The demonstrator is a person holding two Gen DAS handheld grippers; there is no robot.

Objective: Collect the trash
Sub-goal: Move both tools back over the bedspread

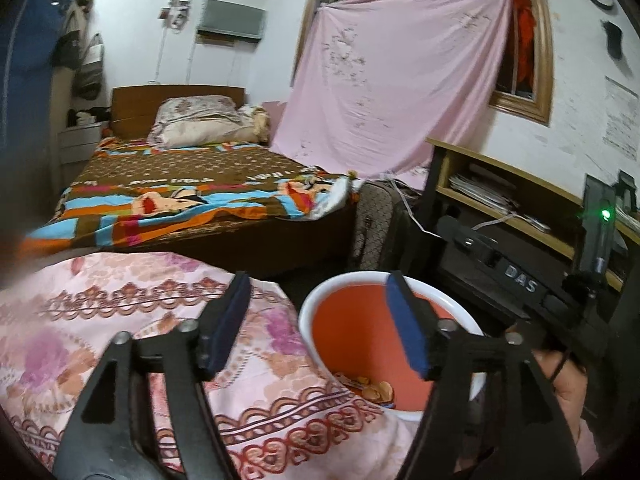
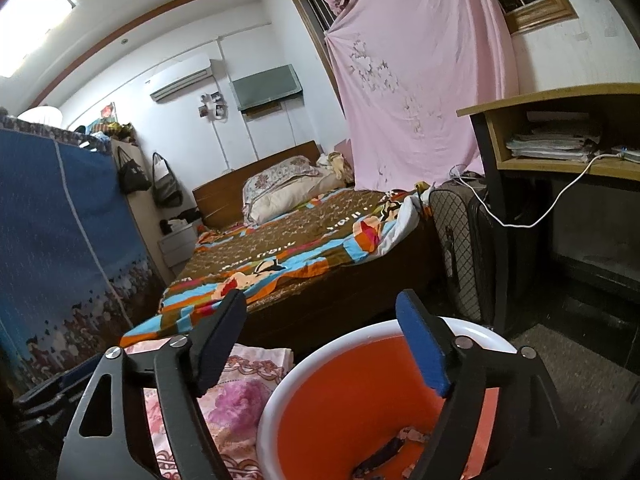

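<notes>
An orange bin with a white rim [image 1: 320, 300] stands on the floor beside a pink floral cloth [image 1: 120, 320]. Crumpled wrappers [image 1: 376, 390] lie at its bottom. My left gripper [image 1: 318, 292] hovers over the bin's left rim, jaws open, with nothing between the blue pads [image 1: 404, 324]. In the right wrist view the same bin [image 2: 288, 380] fills the lower middle, with scraps of trash [image 2: 392, 448] inside. My right gripper [image 2: 322, 308] is above its far rim, open and empty. The right tool's black housing [image 1: 516, 276] and a hand [image 1: 560, 384] show beyond the bin.
A bed with a colourful blanket [image 2: 280, 264] lies ahead. A wooden desk shelf with papers [image 2: 560, 144] and a trailing white cable [image 2: 552, 204] are on the right, a dark suitcase [image 2: 460, 248] below them. A blue fabric wardrobe [image 2: 60, 240] stands on the left.
</notes>
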